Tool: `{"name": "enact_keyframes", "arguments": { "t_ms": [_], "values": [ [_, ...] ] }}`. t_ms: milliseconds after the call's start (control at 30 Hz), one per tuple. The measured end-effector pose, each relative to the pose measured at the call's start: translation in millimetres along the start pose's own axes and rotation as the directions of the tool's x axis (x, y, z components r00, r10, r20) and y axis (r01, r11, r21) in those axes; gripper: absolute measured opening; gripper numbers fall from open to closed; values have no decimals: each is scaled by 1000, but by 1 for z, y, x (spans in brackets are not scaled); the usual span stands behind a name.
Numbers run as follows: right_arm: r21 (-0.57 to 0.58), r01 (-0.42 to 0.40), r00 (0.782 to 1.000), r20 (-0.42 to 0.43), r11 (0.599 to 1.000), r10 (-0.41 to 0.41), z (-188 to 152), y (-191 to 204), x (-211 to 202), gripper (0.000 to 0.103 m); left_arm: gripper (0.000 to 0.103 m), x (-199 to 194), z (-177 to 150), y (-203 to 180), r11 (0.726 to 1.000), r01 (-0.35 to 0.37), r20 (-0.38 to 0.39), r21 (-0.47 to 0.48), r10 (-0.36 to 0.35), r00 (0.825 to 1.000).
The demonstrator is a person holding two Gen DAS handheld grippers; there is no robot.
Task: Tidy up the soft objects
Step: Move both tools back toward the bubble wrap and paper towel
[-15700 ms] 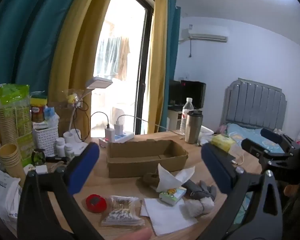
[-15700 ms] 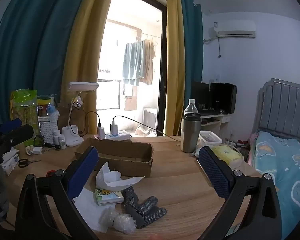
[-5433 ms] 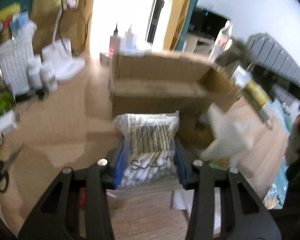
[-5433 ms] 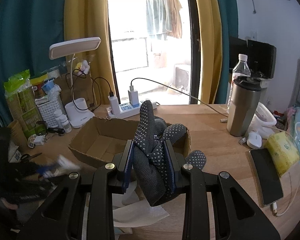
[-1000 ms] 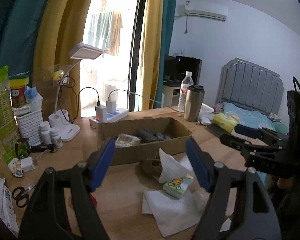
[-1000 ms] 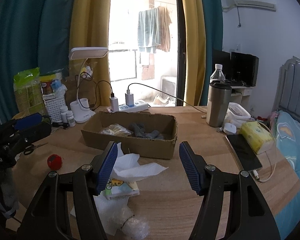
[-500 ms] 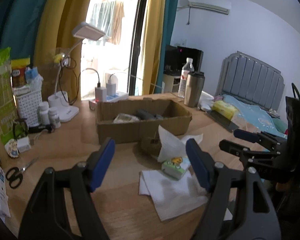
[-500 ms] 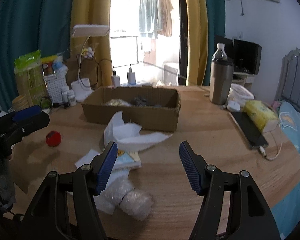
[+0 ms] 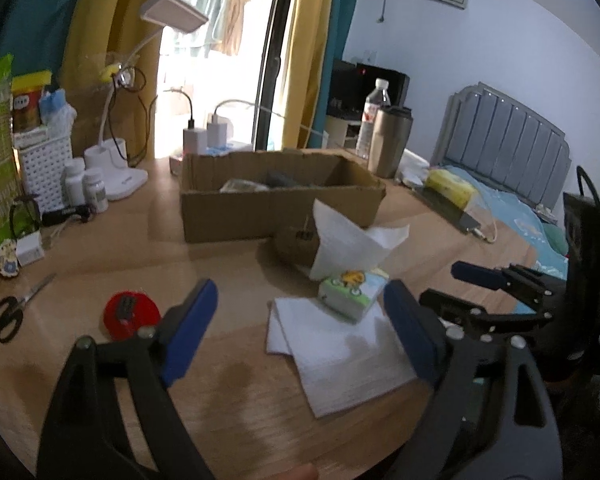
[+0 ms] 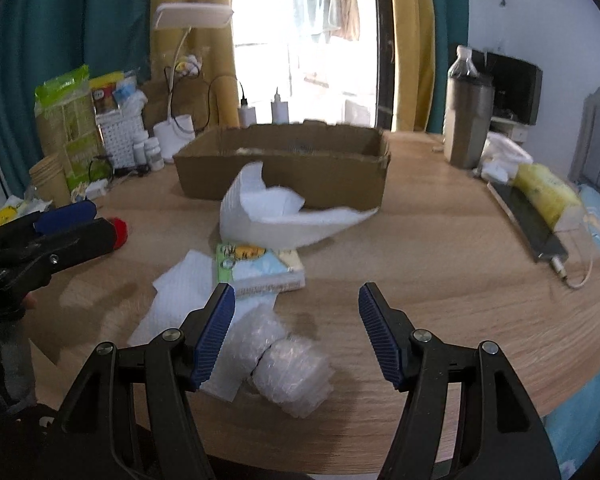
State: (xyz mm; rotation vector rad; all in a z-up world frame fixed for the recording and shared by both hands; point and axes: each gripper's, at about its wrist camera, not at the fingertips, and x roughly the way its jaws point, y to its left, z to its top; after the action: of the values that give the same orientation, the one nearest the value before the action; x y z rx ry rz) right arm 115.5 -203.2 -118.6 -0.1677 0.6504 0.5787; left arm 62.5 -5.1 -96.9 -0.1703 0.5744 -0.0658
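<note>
A cardboard box (image 9: 276, 196) (image 10: 284, 168) stands mid-table with a cotton swab bag (image 9: 240, 186) and dark gloves (image 9: 280, 179) inside. In front of it lie a tissue pack (image 9: 352, 292) (image 10: 256, 268) with a tissue sticking up (image 10: 276, 216), flat white napkins (image 9: 340, 356) (image 10: 184, 292), and a bubble wrap wad (image 10: 288, 368). My left gripper (image 9: 300, 336) is open and empty, low over the napkins. My right gripper (image 10: 296, 336) is open and empty just above the bubble wrap.
A red round object (image 9: 128, 314) and scissors (image 9: 8, 316) lie at the left. A lamp base (image 9: 120, 172), pill bottles (image 9: 86, 190) and a white basket (image 9: 46, 164) stand at the back left. A steel tumbler (image 10: 468, 132), phone (image 10: 528, 220) and yellow pack (image 10: 544, 192) are at the right.
Both grippers have dropped lower and moved closer to the table. The napkins, tissue pack and bubble wrap now appear larger. Both stay open and empty.
</note>
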Motion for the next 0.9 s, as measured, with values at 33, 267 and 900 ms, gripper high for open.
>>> {"name": "enact_keyframes", "arguments": {
  "t_ms": [33, 267, 900],
  "values": [
    [4, -7, 1000, -9, 1000, 7, -2, 0, 3, 68, 87, 2, -2, -1, 1000, 0, -11, -1, 0, 1000],
    [1, -49, 998, -50, 999, 49, -14, -1, 15, 68, 87, 14, -8, -10, 1000, -3, -64, 20, 5, 998],
    [57, -2, 1000, -4, 998, 2, -23, -42, 13, 68, 87, 73, -24, -52, 982, -28, -197, 188, 66, 978]
  ]
}}
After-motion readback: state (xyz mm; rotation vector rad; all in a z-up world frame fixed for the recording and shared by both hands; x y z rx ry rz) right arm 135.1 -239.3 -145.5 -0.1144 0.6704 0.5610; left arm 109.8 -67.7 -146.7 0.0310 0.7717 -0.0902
